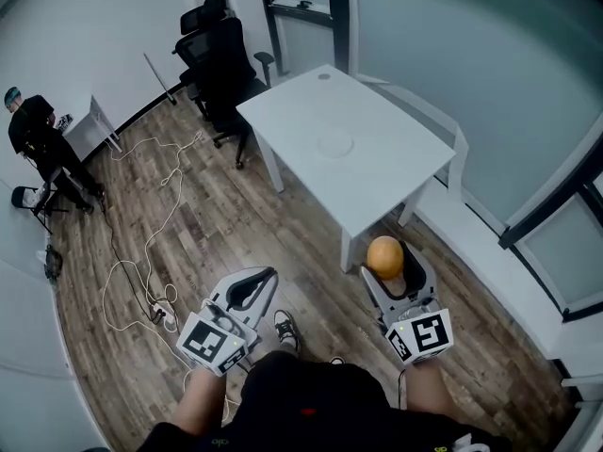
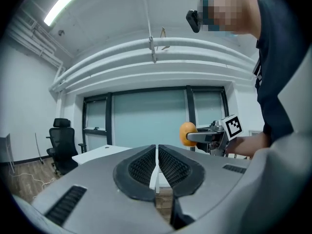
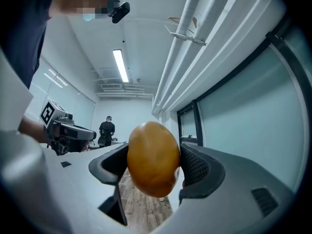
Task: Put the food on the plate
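Note:
A round orange-brown piece of food (image 1: 384, 255) sits between the jaws of my right gripper (image 1: 386, 271), which is shut on it above the wooden floor, just short of the near corner of the white table (image 1: 377, 172). A white plate (image 1: 334, 143) lies flat near the middle of that table. The right gripper view shows the food (image 3: 152, 152) filling the gap in the right gripper (image 3: 153, 167). My left gripper (image 1: 263, 279) is shut and empty, lower left of the table. In the left gripper view the left gripper (image 2: 156, 164) shows its pads pressed together, with the food (image 2: 186, 133) beyond.
Two black office chairs (image 1: 221, 59) stand by the table's far left side. Loose cables (image 1: 141, 262) and a power strip (image 1: 166, 314) lie on the floor to the left. A person (image 1: 38, 144) stands at the far left. A white ledge (image 1: 490, 252) runs along the window wall.

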Motion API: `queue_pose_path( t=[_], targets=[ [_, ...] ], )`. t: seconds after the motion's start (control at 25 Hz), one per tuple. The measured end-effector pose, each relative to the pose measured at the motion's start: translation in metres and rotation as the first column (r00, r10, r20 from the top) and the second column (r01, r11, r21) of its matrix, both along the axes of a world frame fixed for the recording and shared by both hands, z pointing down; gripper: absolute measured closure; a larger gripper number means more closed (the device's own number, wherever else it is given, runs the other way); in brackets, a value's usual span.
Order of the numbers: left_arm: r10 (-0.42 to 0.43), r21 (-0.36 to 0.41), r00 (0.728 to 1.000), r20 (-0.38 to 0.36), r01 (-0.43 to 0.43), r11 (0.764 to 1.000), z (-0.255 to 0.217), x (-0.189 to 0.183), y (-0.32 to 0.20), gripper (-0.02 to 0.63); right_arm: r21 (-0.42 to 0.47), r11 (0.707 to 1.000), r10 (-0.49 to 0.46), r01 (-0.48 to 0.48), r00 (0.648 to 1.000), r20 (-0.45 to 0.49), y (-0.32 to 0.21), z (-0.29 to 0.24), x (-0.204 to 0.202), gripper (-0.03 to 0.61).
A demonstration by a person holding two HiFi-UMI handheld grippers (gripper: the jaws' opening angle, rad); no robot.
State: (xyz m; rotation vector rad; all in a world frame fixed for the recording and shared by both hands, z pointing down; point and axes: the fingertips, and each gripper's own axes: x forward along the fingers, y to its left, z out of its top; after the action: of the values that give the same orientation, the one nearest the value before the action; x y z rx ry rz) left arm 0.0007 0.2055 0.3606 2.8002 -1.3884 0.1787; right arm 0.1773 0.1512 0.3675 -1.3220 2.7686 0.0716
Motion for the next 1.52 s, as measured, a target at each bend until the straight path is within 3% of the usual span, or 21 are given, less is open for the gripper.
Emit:
queue_pose_path(
  t=[0.2,0.4,0.72,1.12,1.52],
  targets=[
    [0.033,0.01,0.999,0.008,-0.034,0.999,0.008,-0.011,-0.045,0.58,0.015,0.999,0.03,-0.029,0.998,-0.064,-0.04,0.0,-0.014,0.236],
    [0.077,0.006,0.997,-0.03,-0.077,0.997,0.01,-0.032,-0.103,0.58,0.019,0.998,0.064,-0.063,0.993,-0.102,-0.088,-0.005,-0.038,0.236],
    [0.096,-0.036,0.99,-0.104,-0.101,0.994,0.012,-0.11,-0.198,0.58,0.042,0.989,0.148,-0.142,0.964,-0.222,-0.168,-0.012,-0.106,0.236],
    [0.155,-0.035,0.978,-0.138,-0.161,0.986,0.015,-0.181,-0.291,0.58,0.023,0.983,0.182,-0.181,0.96,-0.211,-0.252,-0.019,-0.177,0.236],
    [0.137,-0.091,0.979,-0.149,-0.151,0.984,0.032,-0.194,-0.361,0.58,0.006,0.982,0.188,-0.19,0.964,-0.189,-0.341,-0.009,-0.181,0.236]
  ],
)
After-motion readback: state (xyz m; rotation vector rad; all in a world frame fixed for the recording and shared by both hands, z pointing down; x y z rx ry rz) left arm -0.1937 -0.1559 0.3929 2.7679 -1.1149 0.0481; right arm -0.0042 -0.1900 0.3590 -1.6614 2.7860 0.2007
